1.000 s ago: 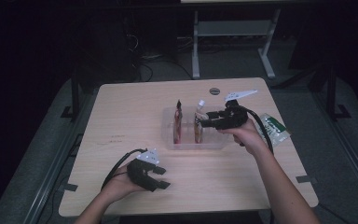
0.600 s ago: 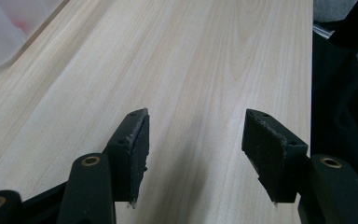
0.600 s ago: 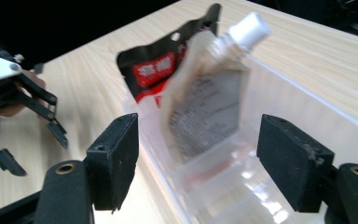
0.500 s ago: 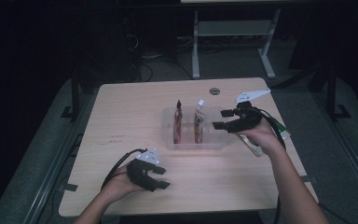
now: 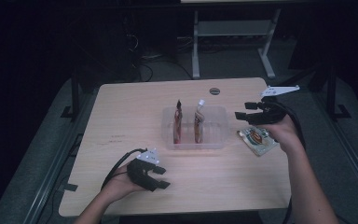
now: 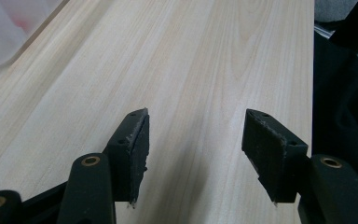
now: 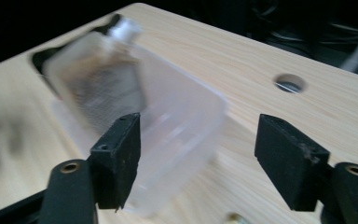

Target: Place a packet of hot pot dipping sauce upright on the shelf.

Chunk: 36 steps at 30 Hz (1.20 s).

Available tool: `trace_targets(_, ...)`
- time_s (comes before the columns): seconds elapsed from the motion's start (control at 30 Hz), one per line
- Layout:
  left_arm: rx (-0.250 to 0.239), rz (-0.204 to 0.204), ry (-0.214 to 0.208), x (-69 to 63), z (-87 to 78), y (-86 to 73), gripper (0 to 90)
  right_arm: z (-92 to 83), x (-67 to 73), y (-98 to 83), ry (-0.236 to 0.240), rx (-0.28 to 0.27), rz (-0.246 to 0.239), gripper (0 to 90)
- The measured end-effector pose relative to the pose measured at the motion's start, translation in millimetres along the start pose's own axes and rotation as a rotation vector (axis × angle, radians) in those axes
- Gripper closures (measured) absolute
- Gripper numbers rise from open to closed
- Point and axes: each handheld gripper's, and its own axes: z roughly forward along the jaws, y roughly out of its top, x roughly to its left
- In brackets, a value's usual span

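Step in hand: loading sauce pouches into the clear container [image 5: 214, 136] at the middle of the surface [image 5: 130, 116]. Noted inside the container: left pouch [image 5: 178, 122] and right pouch [image 5: 198, 123], both upright, side by side, caps up. Noted outside it: flat pouch [image 5: 256, 139], lying on the surface just beside the container's right wall, not yet gripped. Seen above that pouch: right gripper [image 5: 240, 111], held clear of the surface, aimed level towards the container, fingers [image 7: 119, 154] well apart with nothing between them, having just closed a little; apart from both container and flat pouch. Seen at the near left of the surface: left gripper [image 5: 164, 178], resting low, well apart from the container, fingers [image 6: 133, 144] spread wide over bare wood, holding nothing. Judged as the gap between placements: two pouches in, a third waiting. Called for next, probably: tipping the right gripper downward, lowering over the flat pouch, closing on an edge or the cap end thin enough to pinch against the wood, then lifting and standing it in the free space right of the two already in. Worth watching: pouch sliding on the smooth wood; container shifting when nudged.
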Motion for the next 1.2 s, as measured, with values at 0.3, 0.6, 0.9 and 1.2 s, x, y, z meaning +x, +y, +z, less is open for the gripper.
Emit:
trace_targets(0.3,0.001,0.003,-0.001,-0.2,1.1,0.3,41.0,-4.8,-29.7,-21.9,-0.141,0.043,0.035,66.4)
trace_targets(0.6,0.004,0.003,-0.002,-0.1,1.7,0.3,41.0,7.7,-50.3,-46.0,-0.198,0.152,0.050,89.8)
trace_targets(0.9,0.009,0.003,-0.004,0.4,2.3,0.6,41.0,15.7,-65.4,-70.4,-0.217,0.280,0.073,89.8)
trace_targets(1.2,0.008,0.002,-0.007,-0.7,3.6,0.9,41.0,29.3,-66.9,-81.8,-0.190,0.364,0.070,89.9)
